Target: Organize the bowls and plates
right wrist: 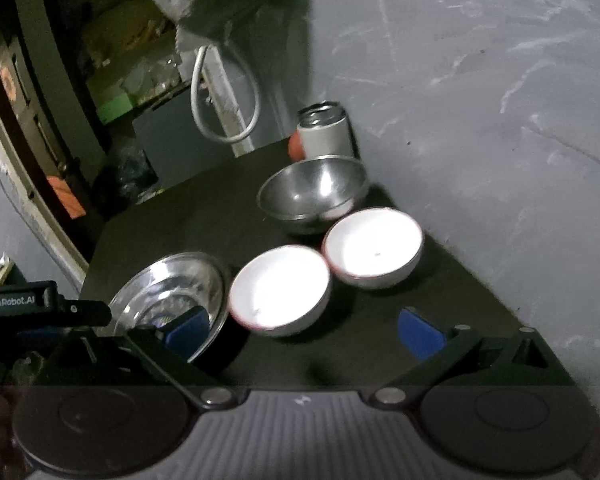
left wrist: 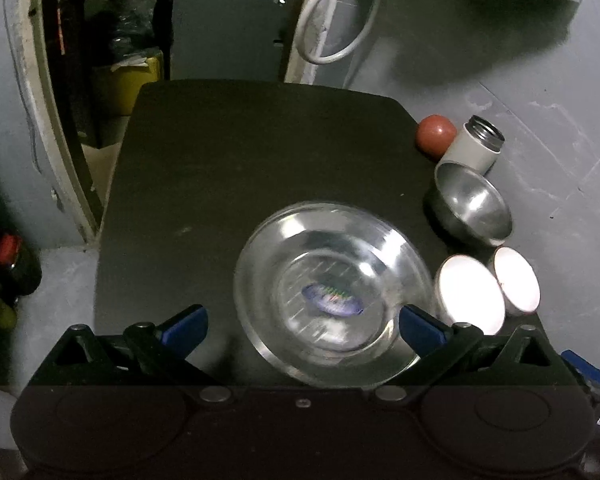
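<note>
A clear glass bowl [left wrist: 332, 292] with a coloured sticker on its bottom sits on the black table [left wrist: 228, 160]. My left gripper [left wrist: 302, 326] is open around its near side, and the right fingertip [left wrist: 420, 328] overlaps the rim. To its right stand two white bowls [left wrist: 470, 294] [left wrist: 516, 282] and a steel bowl [left wrist: 472, 208]. In the right wrist view my right gripper [right wrist: 304, 332] is open and holds nothing. The nearer white bowl [right wrist: 280, 290] is just ahead of it. The glass bowl [right wrist: 172, 292] is at its left, with the second white bowl [right wrist: 374, 248] and steel bowl [right wrist: 314, 192] beyond.
A white steel flask [left wrist: 478, 144] and a red ball [left wrist: 436, 134] stand at the table's far right corner by the grey wall [left wrist: 540, 80]. A white cable loop [left wrist: 332, 20] hangs behind. The table's left edge drops to cluttered floor [left wrist: 16, 272].
</note>
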A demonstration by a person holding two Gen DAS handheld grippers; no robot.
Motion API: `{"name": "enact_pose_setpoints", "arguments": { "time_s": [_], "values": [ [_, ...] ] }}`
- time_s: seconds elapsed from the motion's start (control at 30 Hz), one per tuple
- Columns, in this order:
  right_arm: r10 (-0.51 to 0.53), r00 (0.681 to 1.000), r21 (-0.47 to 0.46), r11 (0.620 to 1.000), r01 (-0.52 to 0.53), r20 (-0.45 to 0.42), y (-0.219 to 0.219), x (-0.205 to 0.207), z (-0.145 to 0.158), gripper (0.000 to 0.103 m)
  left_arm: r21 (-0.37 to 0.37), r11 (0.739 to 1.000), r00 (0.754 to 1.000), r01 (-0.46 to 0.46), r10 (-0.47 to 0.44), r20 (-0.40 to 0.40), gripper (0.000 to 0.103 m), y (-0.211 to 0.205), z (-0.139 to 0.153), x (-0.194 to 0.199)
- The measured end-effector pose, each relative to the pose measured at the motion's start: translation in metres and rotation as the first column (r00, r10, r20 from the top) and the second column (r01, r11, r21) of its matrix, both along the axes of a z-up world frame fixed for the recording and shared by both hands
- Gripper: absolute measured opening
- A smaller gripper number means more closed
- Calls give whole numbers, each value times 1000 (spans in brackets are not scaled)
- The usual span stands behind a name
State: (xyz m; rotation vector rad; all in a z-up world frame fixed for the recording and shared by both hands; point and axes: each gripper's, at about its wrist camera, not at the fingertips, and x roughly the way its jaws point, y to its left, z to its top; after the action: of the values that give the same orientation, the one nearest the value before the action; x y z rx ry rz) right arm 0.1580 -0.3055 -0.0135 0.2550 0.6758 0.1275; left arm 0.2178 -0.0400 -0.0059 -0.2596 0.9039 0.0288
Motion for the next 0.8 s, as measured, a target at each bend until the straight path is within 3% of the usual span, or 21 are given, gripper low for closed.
{"name": "enact_pose_setpoints", "arguments": {
  "time_s": [0.23,0.5,0.8],
  "values": [
    [-12,999,26,1000,11,41,-21,38,0,103,126,988,994,85,-93,56,102,-46,17,61],
    [-26,997,15,1000,25,74,-30,106,-5,102,211,962,981,174,-189,52,102,-89,7,151],
    [17,999,-38,999,-15,47,-19,151,-20,85,230,945,970,231,-241,15,99,-115,-19,200]
  ]
}}
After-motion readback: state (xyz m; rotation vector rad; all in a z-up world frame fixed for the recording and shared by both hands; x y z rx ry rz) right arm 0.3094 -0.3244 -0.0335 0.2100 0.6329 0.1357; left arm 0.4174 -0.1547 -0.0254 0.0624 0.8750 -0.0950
